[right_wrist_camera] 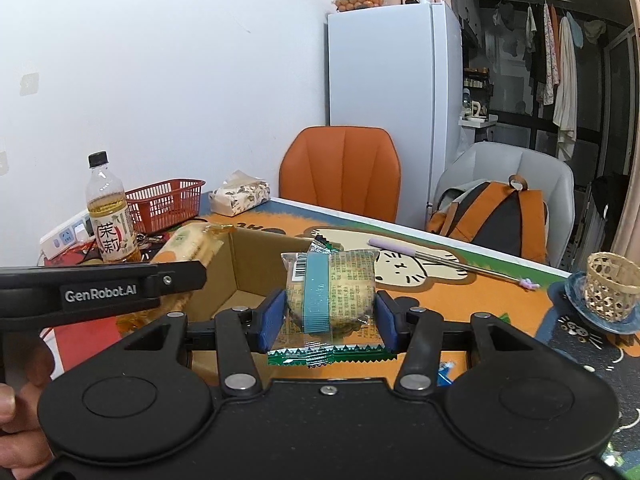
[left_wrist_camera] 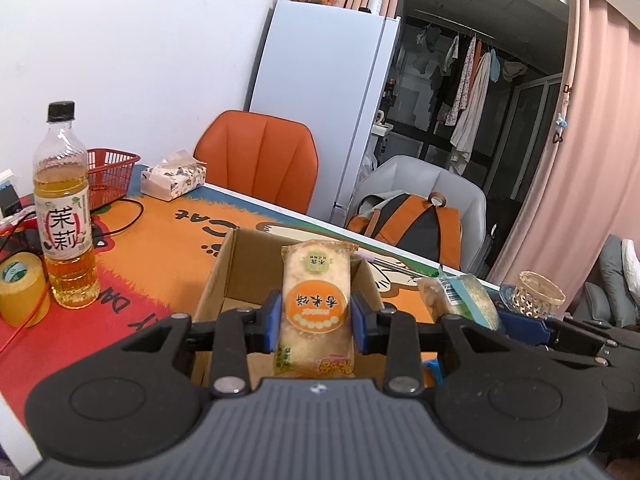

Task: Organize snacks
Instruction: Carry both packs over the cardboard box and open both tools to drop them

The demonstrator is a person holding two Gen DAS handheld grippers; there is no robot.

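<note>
In the left wrist view we see the left hand-held gripper (left_wrist_camera: 315, 322) pinching a rice cracker pack (left_wrist_camera: 314, 308) between its blue pads (left_wrist_camera: 271, 322). The pack is a clear wrapper over pale crackers, with a round orange label and a small green sticker near its far end. It stands lengthwise along the fingers, its far end tipped up, and it hangs over the open cardboard box (left_wrist_camera: 224, 280) that sits on the orange cartoon-printed desk (left_wrist_camera: 160, 232). The gripper points forward and somewhat down toward the box. At the right edge, the right hand-held gripper (left_wrist_camera: 520, 320) shows from the side, carrying a green-and-teal packet (left_wrist_camera: 460, 300) just beside the box. A tea bottle (left_wrist_camera: 66, 208) stands upright at the left, near a yellow tape roll (left_wrist_camera: 22, 292).

In the right wrist view we see the right hand-held gripper (right_wrist_camera: 331, 316) clamped on the packet (right_wrist_camera: 332, 292): a clear wrapper with printed text, a barcode, a teal band down the middle and a green zigzag seam at the near end. It is held above the desk (right_wrist_camera: 500, 304), at the near right corner of the box (right_wrist_camera: 248, 264). The gripper tilts slightly down and forward. At the left, the left hand-held gripper (right_wrist_camera: 192, 272) reaches in sideways, with the cracker pack (right_wrist_camera: 188, 244) over the left wall of the box. Fingers of a hand (right_wrist_camera: 16, 408) show at the lower left edge. A small woven basket (right_wrist_camera: 610, 280) on a blue saucer sits at the right.
</note>
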